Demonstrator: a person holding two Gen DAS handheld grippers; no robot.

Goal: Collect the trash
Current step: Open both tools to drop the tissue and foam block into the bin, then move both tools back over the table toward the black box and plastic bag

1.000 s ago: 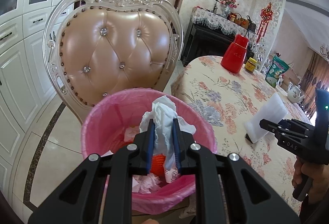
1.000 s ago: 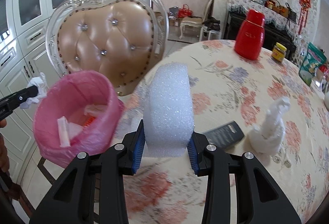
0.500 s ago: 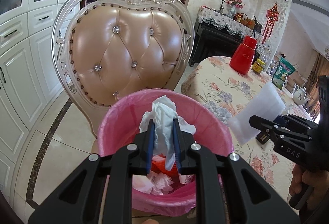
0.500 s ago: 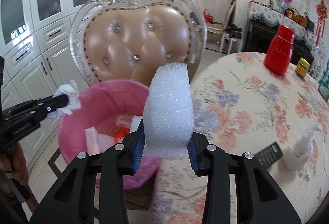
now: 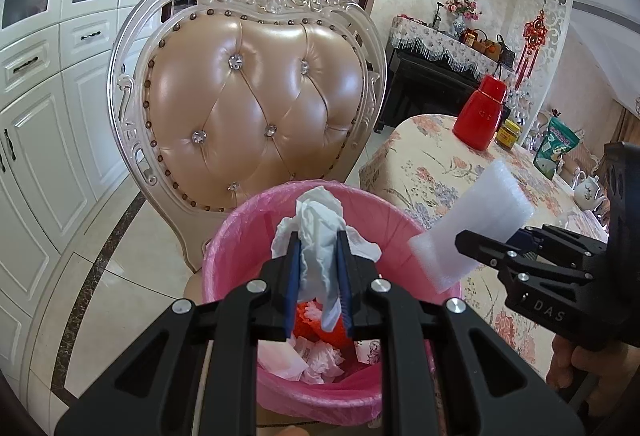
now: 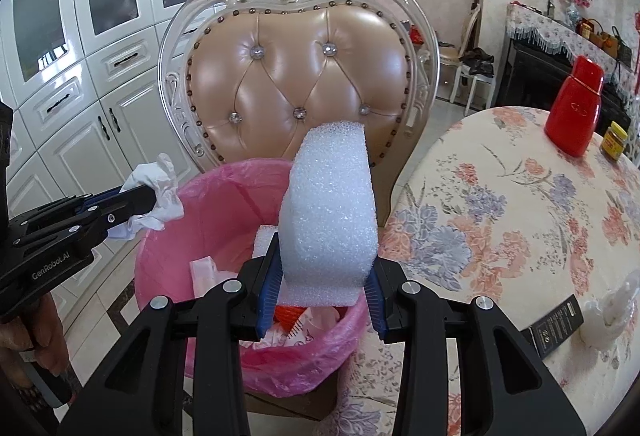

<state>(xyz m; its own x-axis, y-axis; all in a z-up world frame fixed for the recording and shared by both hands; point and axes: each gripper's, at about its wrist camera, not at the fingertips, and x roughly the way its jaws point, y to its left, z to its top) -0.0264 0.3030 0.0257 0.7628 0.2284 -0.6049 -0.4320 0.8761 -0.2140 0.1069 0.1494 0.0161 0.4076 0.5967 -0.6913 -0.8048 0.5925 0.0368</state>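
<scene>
A bin lined with a pink bag (image 5: 240, 236) (image 6: 224, 204) stands in front of a chair and holds paper scraps and something orange. My left gripper (image 5: 318, 264) is shut on a crumpled white tissue (image 5: 320, 232) above the bin's opening; the tissue shows at the bin's left rim in the right wrist view (image 6: 160, 192). My right gripper (image 6: 322, 276) is shut on a white foam block (image 6: 330, 212) over the bin's right side; the block also shows in the left wrist view (image 5: 472, 232).
An ornate chair with a tufted peach back (image 5: 256, 108) stands right behind the bin. A floral-clothed table (image 6: 520, 216) to the right carries a red jug (image 6: 576, 120), a jar (image 6: 614, 140), a black remote (image 6: 556, 324) and a white wad (image 6: 608, 312). White cabinets (image 6: 80, 56) line the left.
Both grippers have moved in over the pink bin. The foam block came from above the table to above the bin's right side. Both grips stay shut.
</scene>
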